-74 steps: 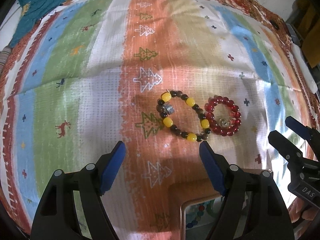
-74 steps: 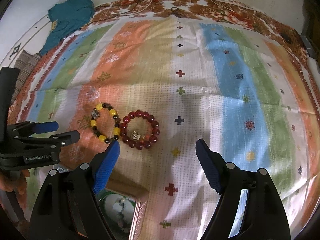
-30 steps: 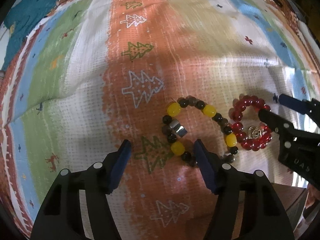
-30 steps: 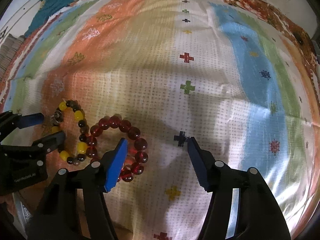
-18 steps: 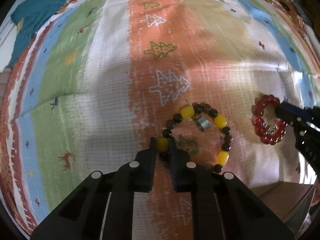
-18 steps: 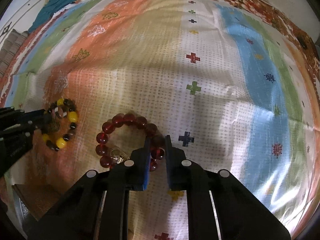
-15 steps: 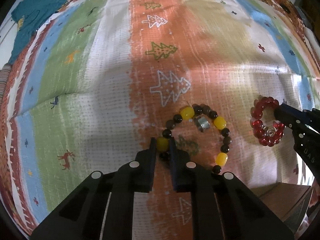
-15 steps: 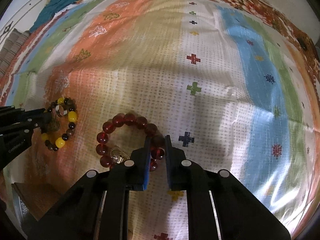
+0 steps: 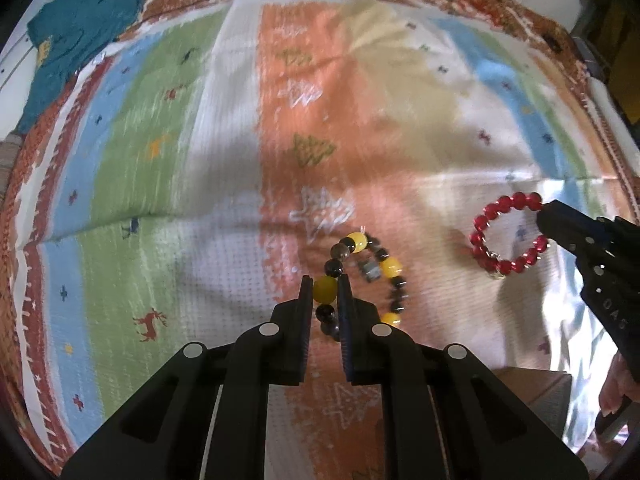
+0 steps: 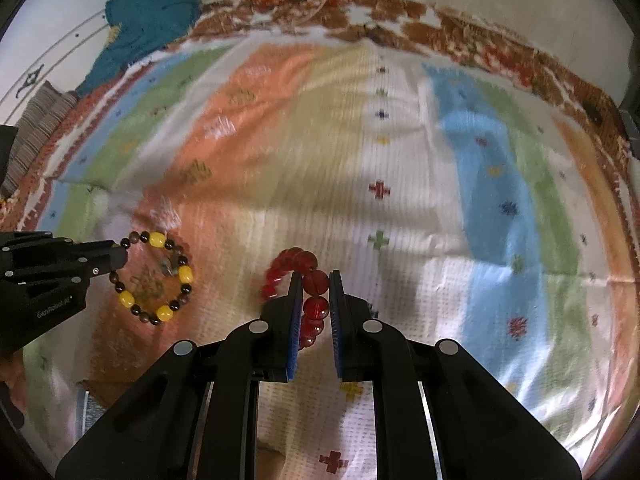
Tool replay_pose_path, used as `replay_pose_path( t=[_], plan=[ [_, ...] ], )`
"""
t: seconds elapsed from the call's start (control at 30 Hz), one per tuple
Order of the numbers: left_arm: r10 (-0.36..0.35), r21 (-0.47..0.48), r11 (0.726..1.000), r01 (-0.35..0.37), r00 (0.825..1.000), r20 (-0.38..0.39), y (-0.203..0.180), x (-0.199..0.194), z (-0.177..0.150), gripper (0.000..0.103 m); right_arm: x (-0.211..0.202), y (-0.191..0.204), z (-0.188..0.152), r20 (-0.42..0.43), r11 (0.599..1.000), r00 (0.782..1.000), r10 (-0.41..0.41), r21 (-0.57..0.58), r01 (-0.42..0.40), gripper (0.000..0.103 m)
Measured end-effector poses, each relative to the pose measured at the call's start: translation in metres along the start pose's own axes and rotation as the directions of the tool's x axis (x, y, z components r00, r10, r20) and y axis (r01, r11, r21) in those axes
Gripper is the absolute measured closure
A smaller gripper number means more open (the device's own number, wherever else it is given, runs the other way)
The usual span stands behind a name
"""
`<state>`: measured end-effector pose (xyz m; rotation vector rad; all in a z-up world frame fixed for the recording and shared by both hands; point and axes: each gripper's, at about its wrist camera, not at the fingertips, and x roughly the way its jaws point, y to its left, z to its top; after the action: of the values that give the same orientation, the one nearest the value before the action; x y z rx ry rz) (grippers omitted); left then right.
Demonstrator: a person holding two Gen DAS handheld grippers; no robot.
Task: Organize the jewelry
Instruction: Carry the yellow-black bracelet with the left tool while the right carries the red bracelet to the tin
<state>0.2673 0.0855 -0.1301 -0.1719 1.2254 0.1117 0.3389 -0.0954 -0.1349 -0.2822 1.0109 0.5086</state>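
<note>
My left gripper (image 9: 324, 286) is shut on the yellow and dark bead bracelet (image 9: 384, 266), pinching a yellow bead; the loop hangs lifted off the striped cloth. The same bracelet shows at the left of the right wrist view (image 10: 156, 280), with the left gripper (image 10: 120, 258) at its edge. My right gripper (image 10: 314, 282) is shut on the red bead bracelet (image 10: 294, 264), which hangs from its jaws. In the left wrist view the red bracelet (image 9: 490, 236) hangs from the right gripper (image 9: 542, 216) at the right.
The striped cloth (image 9: 200, 160) with tree and cross motifs covers the surface. A teal garment (image 9: 76, 36) lies at the far left corner. A wooden box corner (image 9: 536, 396) shows at the lower right, also in the right wrist view (image 10: 90, 404).
Both grippers closed on their bracelets about a second ago. Since then both have lifted them off the cloth and pulled them apart, the red one to the right.
</note>
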Motion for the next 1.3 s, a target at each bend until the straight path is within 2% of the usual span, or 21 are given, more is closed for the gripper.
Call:
replay_pose_path(
  t=[0.3,0.6,1.17,1.3],
  plan=[
    [-0.033,0.038,0.999,0.031,0.998,0.053,-0.018,-0.025,0.003,0.091,-0.025,-0.001,0.002,0.05,1.0,0.999,-0.008,0.022,0.007,0.089],
    [-0.057,0.037,0.998,0.054,0.994,0.094,-0.017,-0.05,-0.003,0.091,-0.045,-0.004,-0.004,0.085,0.999,0.996,0.006,0.038,-0.009,0.089],
    [-0.069,0.064,0.996,0.06,0.984,0.163,-0.039,-0.088,-0.019,0.091,-0.086,-0.001,-0.017,0.156,0.998,0.987,0.04,0.043,-0.047,0.089],
    [-0.073,0.071,0.996,0.06,0.98,0.186,-0.043,-0.097,-0.024,0.091,-0.098,0.0,-0.021,0.182,0.998,0.983,0.022,0.047,-0.031,0.089]
  ],
)
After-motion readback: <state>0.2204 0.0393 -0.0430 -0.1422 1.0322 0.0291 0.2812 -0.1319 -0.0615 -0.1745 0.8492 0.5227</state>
